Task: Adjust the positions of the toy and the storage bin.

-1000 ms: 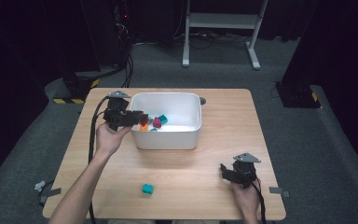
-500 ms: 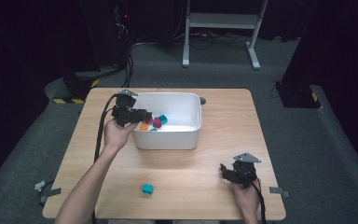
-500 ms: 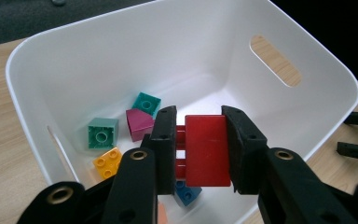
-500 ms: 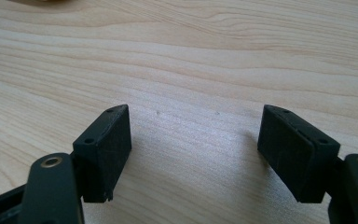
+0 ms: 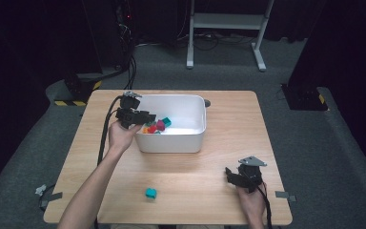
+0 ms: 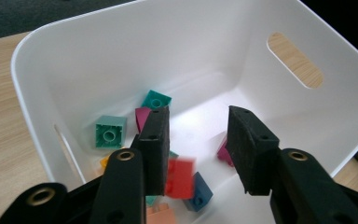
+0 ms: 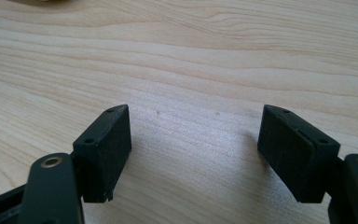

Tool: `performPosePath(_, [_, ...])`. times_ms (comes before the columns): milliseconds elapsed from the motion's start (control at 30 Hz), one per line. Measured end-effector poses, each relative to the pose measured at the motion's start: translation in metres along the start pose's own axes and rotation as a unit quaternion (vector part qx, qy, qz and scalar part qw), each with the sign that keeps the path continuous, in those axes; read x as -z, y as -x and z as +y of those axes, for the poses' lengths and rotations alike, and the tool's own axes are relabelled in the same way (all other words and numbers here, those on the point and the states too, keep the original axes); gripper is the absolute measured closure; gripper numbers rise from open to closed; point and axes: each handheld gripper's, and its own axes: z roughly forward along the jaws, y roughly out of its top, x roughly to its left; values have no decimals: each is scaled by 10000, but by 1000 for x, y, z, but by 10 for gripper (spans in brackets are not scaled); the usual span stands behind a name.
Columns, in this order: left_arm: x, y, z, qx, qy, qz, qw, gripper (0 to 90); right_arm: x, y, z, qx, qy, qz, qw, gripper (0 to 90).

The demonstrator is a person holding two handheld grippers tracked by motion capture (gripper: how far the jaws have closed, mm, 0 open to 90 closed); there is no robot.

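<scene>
Bench (image 5: 219, 157): pale wood; it carries the white bin, one loose teal brick and both hands.
White bin (image 5: 190, 138): stands at the back left of the bench, in the same spot as a second ago, with a heap of coloured bricks (image 5: 156, 126) at its left end.
Left forearm: reaches up from the bottom edge toward the bin's left rim; since the earlier frames the hand has edged further in and lower over that rim.
Left hand-held gripper (image 5: 147, 117): points into the bin from its left side, tilted downward. Its jaws have just been opening and now stand spread with a clear gap.
Red brick (image 6: 181, 177): blurred in the left gripper view, lying against the inner face of the near jaw and below the gap, over the heap on the bin floor; the far jaw is well clear of it, so nothing is pinched.
Right hand-held gripper (image 5: 232, 175): rests low on the bench at the front right, unmoved from the earlier frames, its fingers pointing left; the jaws are spread wide over bare wood in the right gripper view (image 7: 193, 156).
Teal brick (image 5: 151, 193): sits alone near the front edge, between the two arms, well apart from both grippers and unchanged in place.
</scene>
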Motion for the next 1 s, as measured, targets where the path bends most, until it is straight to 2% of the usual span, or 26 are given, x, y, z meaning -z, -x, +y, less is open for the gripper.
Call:
performPosePath(267, [23, 7, -9, -41, 182, 46, 9998, 475, 0, 0, 0, -8, 8, -27, 10000, 263])
performPosePath(400, [36, 8, -22, -99, 371, 28, 9993, 461, -2, 0, 2, -3, -4, 4, 10000, 265])
performPosePath(467, [39, 6, -28, -46, 337, 84, 9994, 456, -1, -1, 2, -6, -11, 12, 10000, 266])
performPosePath(567, [43, 6, -38, 49, 378, -4, 9993, 443, -1, -1, 1, -5, 1, -6, 10000, 265])
performPosePath(700, [45, 9, -48, -44, 362, 63, 9993, 443, -1, -1, 1, -13, -2, 2, 10000, 265])
performPosePath(833, [48, 11, -58, 42, 371, -2, 9993, 430, -1, -1, 1, 13, 4, 16, 10000, 265])
performPosePath(933, [51, 14, -67, 25, 349, -75, 9994, 423, -1, -1, 1, 11, 3, 22, 10000, 264])
performPosePath(1000, [53, 18, -74, -39, 322, -47, 9995, 423, -1, -1, 1, 14, 5, 23, 10000, 264])
